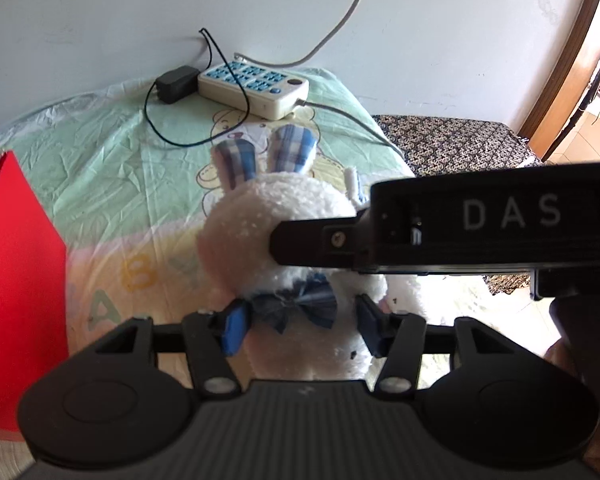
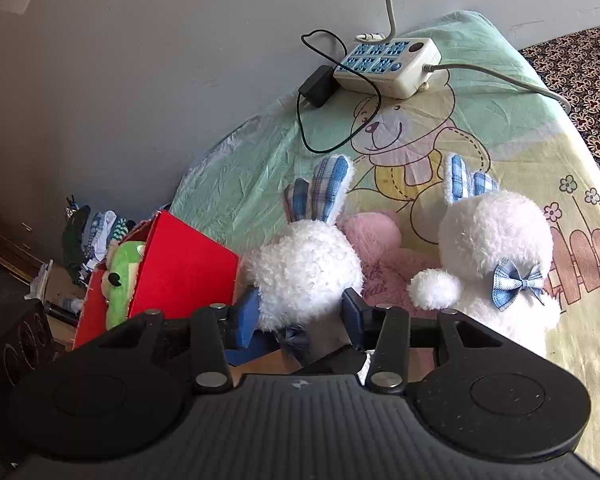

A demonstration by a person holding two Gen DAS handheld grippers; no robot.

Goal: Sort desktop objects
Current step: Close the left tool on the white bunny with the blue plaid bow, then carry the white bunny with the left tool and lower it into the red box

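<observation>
White plush rabbit (image 2: 304, 264) upright, ears up

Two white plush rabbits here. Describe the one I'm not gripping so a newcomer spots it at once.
Start at the cream power strip by the wall and come down the cartoon-bear sheet. Right of the pink plush sits the free white plush rabbit. Its light blue bow is in plain view, and no tool touches it.

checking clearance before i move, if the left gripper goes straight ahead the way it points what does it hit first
The left gripper would meet the white plush rabbit first: its bow sits between the open fingers. The right gripper presses that rabbit's head just beyond, though depth is unclear.
</observation>
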